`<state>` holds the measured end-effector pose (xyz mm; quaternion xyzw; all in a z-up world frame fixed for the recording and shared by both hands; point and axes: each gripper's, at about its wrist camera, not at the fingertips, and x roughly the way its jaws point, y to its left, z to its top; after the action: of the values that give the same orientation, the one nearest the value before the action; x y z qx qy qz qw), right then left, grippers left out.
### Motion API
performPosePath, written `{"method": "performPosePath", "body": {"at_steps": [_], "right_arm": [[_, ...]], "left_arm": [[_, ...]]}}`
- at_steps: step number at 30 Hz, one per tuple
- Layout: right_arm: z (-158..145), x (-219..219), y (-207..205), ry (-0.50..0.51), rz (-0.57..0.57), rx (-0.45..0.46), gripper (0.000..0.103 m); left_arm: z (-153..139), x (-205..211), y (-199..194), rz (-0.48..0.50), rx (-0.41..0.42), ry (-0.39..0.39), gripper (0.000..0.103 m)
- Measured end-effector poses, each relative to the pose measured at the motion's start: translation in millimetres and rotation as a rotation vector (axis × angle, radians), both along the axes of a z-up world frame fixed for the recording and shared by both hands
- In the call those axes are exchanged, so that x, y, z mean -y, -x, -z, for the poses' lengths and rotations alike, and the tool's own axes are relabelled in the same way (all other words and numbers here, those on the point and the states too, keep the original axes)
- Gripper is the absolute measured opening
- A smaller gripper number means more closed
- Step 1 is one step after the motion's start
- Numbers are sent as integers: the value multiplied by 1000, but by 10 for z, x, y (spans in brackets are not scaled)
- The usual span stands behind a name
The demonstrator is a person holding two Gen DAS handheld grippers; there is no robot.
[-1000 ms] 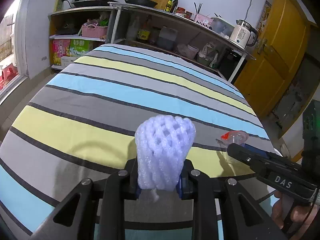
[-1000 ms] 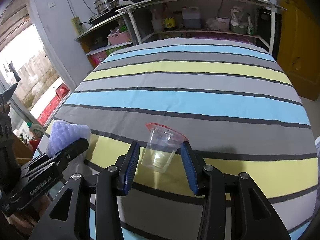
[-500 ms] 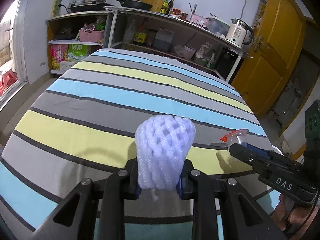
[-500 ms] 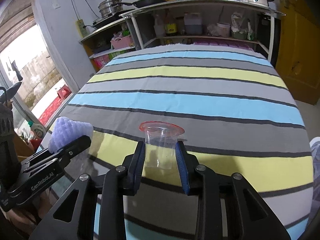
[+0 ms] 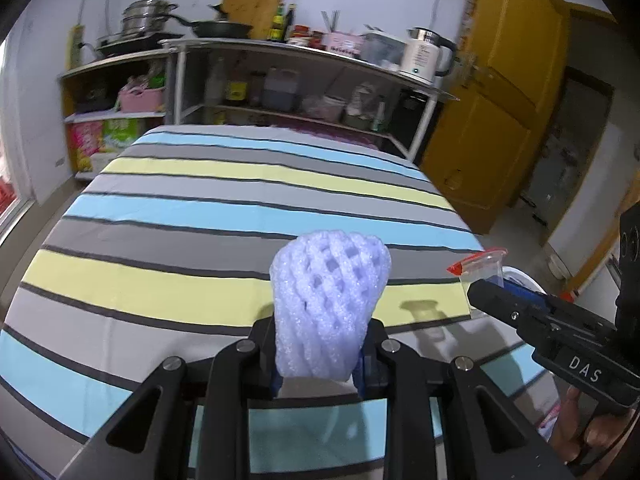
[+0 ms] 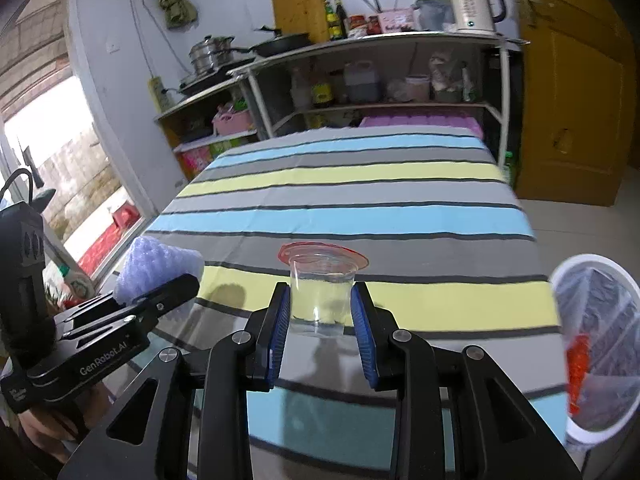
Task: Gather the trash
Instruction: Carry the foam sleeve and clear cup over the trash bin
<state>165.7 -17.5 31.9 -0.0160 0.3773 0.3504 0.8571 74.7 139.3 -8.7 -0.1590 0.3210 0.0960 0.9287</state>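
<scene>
The left hand-held gripper (image 5: 320, 354) is squeezed shut on a white foam fruit net (image 5: 330, 300). The net sticks up between its two fingers, just as it did a second ago.

The right hand-held gripper (image 6: 322, 320) is where the change is. A second ago its fingers stood wide, one on each side of the clear plastic cup (image 6: 322, 288), and the cup leaned over on the striped cloth (image 6: 360, 216). Now the blue pads (image 6: 280, 332) press on both sides of the cup and it stands up straight between them. The red peeled lid still hangs on the cup's rim. The cup's shadow on the cloth lies apart from the cup, so the cup seems to be up off the counter.

Both hand-held grippers have come up and away from the cloth, which now looks farther below them.

To the right of the right hand-held gripper, close by, a white trash bin (image 6: 596, 344) with a clear bag has come into view. Something red already lies inside it.

So both bits of trash are picked up. I think the next step is to carry them over the bin and let go. The cup is thin and may slip or get squashed.
</scene>
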Motion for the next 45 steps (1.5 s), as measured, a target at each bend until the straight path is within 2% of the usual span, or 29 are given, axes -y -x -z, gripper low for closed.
{"method": "performPosePath", "body": {"at_steps": [10,23,35,45], "right_arm": [[-165,651,117,-24,105,44,32],[-222,1432,95,-42,245,59,32],[-87,2023,-19,-48,370,34,32],[80,2392,-152,-47,450,-7,32]], "left_arm": [[-135,617,-202,143,6,-22,27],[-226,1308,-432,313,20,-47,27],[-253,1825,-794,443,24,-45,27],[-103,2194,-1100,516,-19,-51,27]]}}
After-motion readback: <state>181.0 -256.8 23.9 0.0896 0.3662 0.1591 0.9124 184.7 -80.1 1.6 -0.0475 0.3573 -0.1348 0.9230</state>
